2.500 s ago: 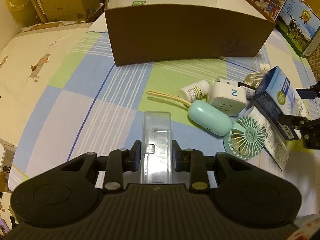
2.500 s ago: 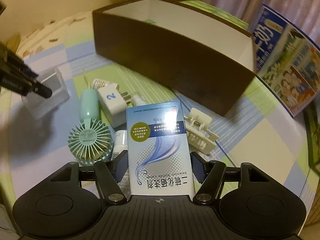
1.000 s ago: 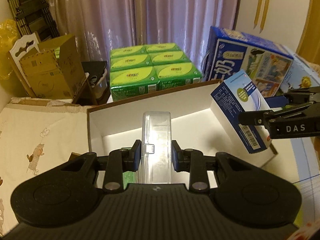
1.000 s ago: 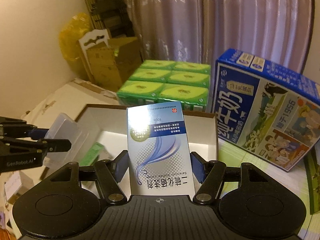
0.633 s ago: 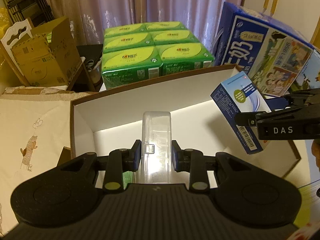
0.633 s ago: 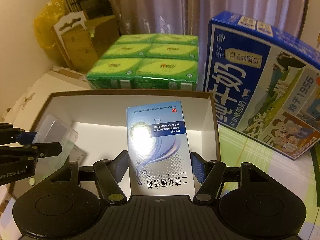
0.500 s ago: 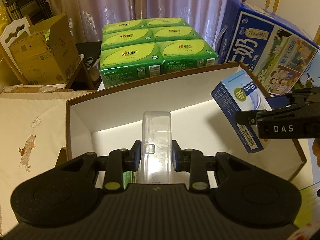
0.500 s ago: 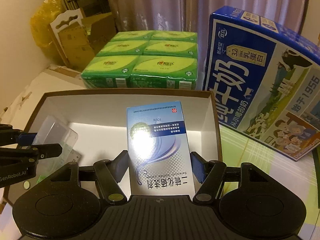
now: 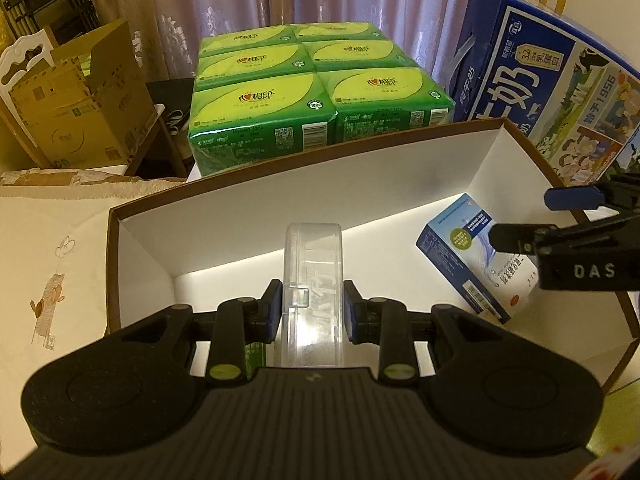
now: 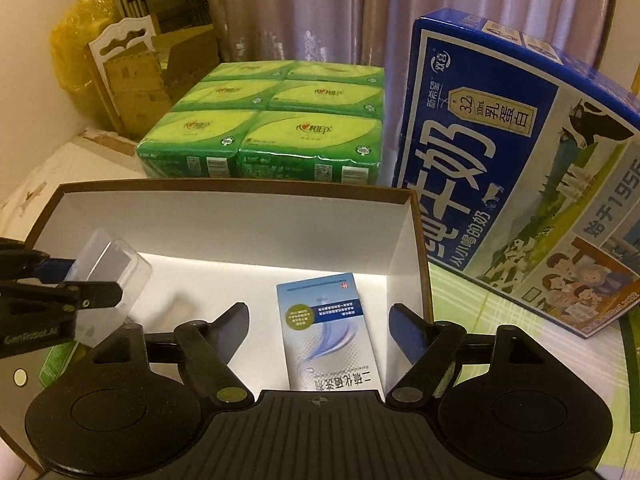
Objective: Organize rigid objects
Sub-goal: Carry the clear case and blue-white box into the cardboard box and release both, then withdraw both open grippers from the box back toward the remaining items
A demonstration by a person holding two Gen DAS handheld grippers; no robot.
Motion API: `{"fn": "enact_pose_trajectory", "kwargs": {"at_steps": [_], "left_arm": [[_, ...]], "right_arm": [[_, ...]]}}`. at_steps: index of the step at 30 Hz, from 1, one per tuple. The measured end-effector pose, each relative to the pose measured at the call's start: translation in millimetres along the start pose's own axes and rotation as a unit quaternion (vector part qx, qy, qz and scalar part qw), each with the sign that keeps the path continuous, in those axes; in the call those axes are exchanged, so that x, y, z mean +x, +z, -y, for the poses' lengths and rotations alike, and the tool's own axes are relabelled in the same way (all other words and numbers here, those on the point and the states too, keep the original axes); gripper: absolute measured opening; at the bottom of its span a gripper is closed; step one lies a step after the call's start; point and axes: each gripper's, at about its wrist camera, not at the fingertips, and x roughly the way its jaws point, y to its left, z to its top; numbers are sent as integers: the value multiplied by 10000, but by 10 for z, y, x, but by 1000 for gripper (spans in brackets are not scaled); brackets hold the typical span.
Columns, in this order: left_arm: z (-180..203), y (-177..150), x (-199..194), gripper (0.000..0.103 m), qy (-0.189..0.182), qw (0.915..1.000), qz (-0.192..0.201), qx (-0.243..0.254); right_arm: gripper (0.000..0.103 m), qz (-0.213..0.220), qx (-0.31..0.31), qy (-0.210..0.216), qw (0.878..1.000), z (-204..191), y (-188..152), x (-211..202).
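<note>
A brown cardboard box with a white inside (image 9: 256,216) (image 10: 240,224) lies open below both grippers. My left gripper (image 9: 312,304) is shut on a clear plastic case (image 9: 313,280) and holds it over the box's left half; the case also shows in the right wrist view (image 10: 108,276). My right gripper (image 10: 320,320) is open and empty above the box's right half. The blue and white medicine box (image 10: 328,328) lies on the box floor below it, also seen in the left wrist view (image 9: 468,256).
A green item (image 10: 56,360) lies at the box's left end. A pack of green tissue packets (image 9: 316,80) stands behind the box. A large blue milk carton (image 10: 520,168) stands to the right. Cardboard boxes (image 9: 76,104) stand at the back left.
My right gripper has opened and the medicine box has dropped onto the box floor. My left gripper still holds the clear case, now lower over the box.
</note>
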Motion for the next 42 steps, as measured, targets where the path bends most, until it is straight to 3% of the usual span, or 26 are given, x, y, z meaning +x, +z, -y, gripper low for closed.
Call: {"fn": "enact_pose_trajectory", "kwargs": {"at_steps": [4, 26, 42], "left_arm": [[7, 14, -25, 56, 115, 9998, 136, 34], [-61, -82, -485, 56, 32, 9994, 315, -127], [59, -325, -1280, 56, -212, 9971, 701, -186]], "right_arm": [[74, 41, 5, 86, 10000, 4, -10, -54], [75, 271, 72, 264, 9993, -45, -181, -504], [75, 854, 284, 475, 9948, -117, -452, -1292]]}}
